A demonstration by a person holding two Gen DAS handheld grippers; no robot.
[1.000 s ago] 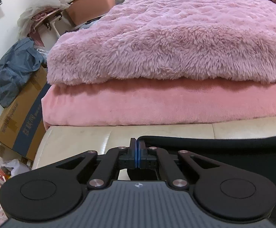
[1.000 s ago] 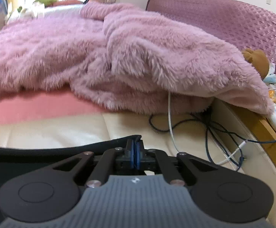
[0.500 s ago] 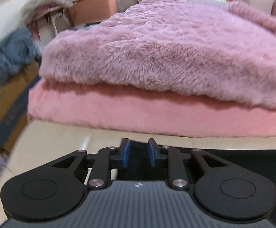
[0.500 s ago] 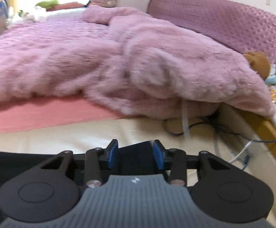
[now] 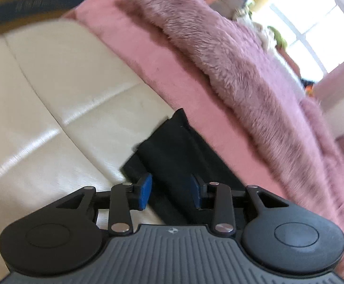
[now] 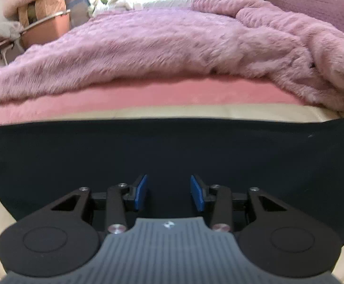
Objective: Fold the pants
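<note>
Pants [image 6: 172, 151], black soft fabric, folded flat along the far edge of the cream leather surface [image 5: 53, 90], against the pink plush blanket [image 5: 172, 71]. Left gripper [image 5: 170, 191] and right gripper [image 6: 169, 193], pinched on the cloth a second ago, now spread wide and holding nothing. Probably marks that fold as laid, with another grasp needed next

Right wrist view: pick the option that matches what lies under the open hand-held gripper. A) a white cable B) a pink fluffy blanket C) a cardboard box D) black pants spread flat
D: the right hand-held gripper hangs with its blue pads apart over the black pants, which spread flat across the cream surface; the fluffy blanket lies further back.
</note>
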